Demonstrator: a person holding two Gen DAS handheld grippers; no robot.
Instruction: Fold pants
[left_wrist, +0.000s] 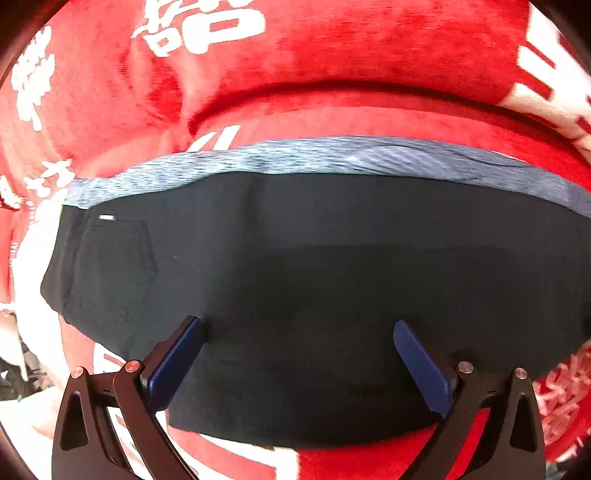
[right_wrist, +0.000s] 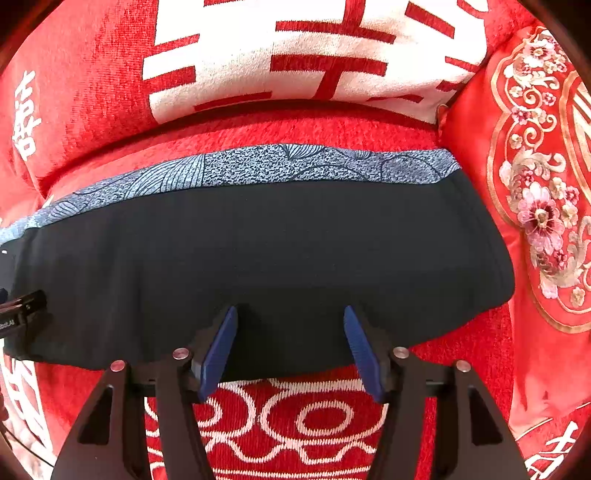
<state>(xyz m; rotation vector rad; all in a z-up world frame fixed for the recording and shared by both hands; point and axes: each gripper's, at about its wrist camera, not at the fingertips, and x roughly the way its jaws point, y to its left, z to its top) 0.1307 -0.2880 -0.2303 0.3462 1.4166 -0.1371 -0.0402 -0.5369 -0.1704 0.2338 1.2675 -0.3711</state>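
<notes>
Nearest the lens, blue ribbed pads of the left hand-held gripper (left_wrist: 299, 332), spread wide over dark cloth, nothing pinched between them. Likewise the right hand-held gripper (right_wrist: 290, 317), jaws parted, pads poised at the near folded edge, gripping nothing. Both aimed steeply downward, probably to let a finished fold settle rather than drag it. Beneath them, the pants (left_wrist: 314, 258), dark navy, folded into a flat band lying crosswise on a red blanket (left_wrist: 332, 55) bearing white characters. Along the far edge, a strip of pale blue patterned fabric (right_wrist: 258, 166), showing past the dark layer; whether lining or a separate piece, impossible to tell. Back pocket (left_wrist: 114, 254) at the left end, face up. To the right, touching the band's end, an embroidered red cushion (right_wrist: 546, 206). Likely next: another fold or smoothing.
</notes>
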